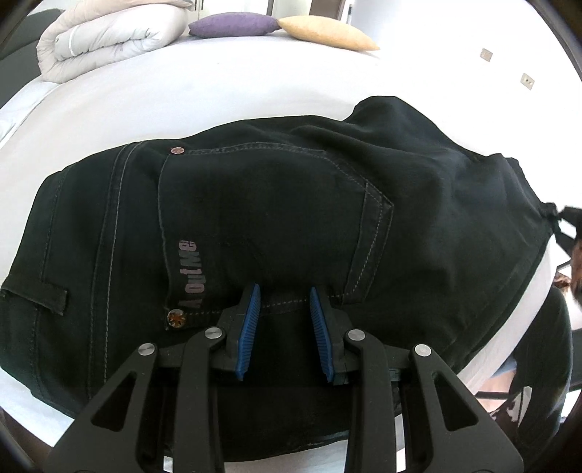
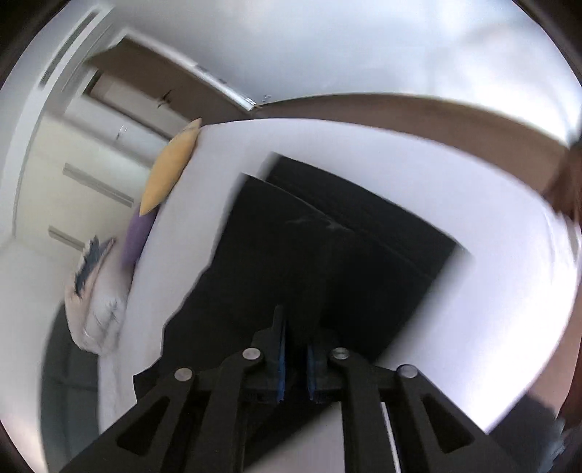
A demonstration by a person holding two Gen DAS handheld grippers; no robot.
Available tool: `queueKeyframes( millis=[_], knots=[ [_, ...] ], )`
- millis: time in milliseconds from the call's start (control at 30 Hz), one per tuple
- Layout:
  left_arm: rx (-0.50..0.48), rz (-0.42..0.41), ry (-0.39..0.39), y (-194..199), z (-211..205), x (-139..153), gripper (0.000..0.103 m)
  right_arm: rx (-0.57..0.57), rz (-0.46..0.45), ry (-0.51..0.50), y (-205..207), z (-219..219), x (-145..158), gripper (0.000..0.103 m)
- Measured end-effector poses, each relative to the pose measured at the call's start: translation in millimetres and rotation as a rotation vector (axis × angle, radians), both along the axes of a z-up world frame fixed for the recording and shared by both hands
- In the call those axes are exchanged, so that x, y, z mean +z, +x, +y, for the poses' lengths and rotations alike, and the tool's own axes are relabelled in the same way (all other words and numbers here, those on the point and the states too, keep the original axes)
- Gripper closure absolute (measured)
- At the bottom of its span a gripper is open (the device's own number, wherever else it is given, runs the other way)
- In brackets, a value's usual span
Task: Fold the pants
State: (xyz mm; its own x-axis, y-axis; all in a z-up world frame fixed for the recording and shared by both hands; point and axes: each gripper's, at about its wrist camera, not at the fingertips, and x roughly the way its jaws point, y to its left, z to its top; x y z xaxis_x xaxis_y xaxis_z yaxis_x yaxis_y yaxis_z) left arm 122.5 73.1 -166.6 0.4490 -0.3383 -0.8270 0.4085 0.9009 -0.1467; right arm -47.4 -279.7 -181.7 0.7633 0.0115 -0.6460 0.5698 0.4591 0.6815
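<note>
Pants [image 1: 276, 218] lie on the white bed [image 1: 218, 98], partly folded. Left gripper [image 1: 284, 309] pinches the near waistband edge; right gripper [image 2: 295, 349], nearly closed, seems to grip dark cloth, though blur hides it. Keep edges aligned and taut.

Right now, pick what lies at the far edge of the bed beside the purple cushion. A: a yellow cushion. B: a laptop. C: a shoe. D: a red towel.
A: a yellow cushion rests against the purple cushion at the far edge of the white bed.
</note>
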Motion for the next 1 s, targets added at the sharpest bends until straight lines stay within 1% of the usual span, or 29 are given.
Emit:
queueKeyframes(
  millis=[33,100,133,167,200,267,300,333,367,400,433,467,500,533,567,633,767,867,1000],
  knots=[
    [0.005,0.004,0.001,1,-1,2,0.075,-0.016,-0.053,0.026,-11,0,-4,0.086],
    [0.017,0.013,0.003,3,-4,3,0.075,-0.028,-0.106,0.049,-16,-2,-2,0.064],
    [0.022,0.015,0.008,4,-6,4,0.075,-0.028,-0.148,0.066,-15,-3,-1,0.040],
    [0.026,0.016,0.015,5,-8,5,0.075,-0.032,-0.175,0.069,-12,-3,3,0.027],
    [0.031,0.016,0.018,5,-9,6,0.075,-0.041,-0.190,0.051,-8,-2,8,0.024],
    [0.043,0.017,0.021,5,-11,5,0.075,-0.041,-0.188,0.020,1,-3,11,0.024],
    [0.048,0.018,0.024,5,-12,5,0.075,-0.039,-0.185,0.034,7,-7,8,0.025],
    [0.051,0.017,0.027,4,-12,4,0.075,-0.033,-0.185,0.056,12,-9,4,0.029],
    [0.055,0.018,0.030,4,-13,4,0.075,-0.024,-0.181,0.068,19,-13,2,0.039],
    [0.063,0.016,0.030,5,-14,5,0.075,-0.016,-0.156,0.072,27,-16,0,0.044],
    [0.068,0.015,0.027,4,-14,5,0.075,-0.008,-0.139,0.069,36,-21,4,0.057],
    [0.077,0.012,0.019,4,-14,5,0.075,0.004,-0.135,0.067,38,-22,5,0.076],
    [0.085,0.010,0.012,3,-13,5,0.075,0.013,-0.125,0.069,41,-27,2,0.084],
    [0.093,0.008,0.005,2,-12,5,0.075,0.002,-0.109,0.072,39,-33,-2,0.097],
    [0.099,0.008,0.002,2,-11,5,0.075,-0.014,-0.107,0.082,40,-38,-7,0.099],
    [0.113,0.010,-0.010,1,-10,7,0.075,-0.039,-0.150,0.128,34,-46,-13,0.100],
    [0.119,0.022,-0.034,1,-10,9,0.075,-0.090,-0.178,0.111,21,-46,-13,0.100],
    [0.110,0.017,-0.025,0,-13,11,0.074,-0.110,-0.195,0.116,13,-47,-15,0.101],
    [0.101,0.005,-0.011,-2,-17,14,0.074,-0.107,-0.196,0.124,17,-49,-15,0.101]
  ],
)
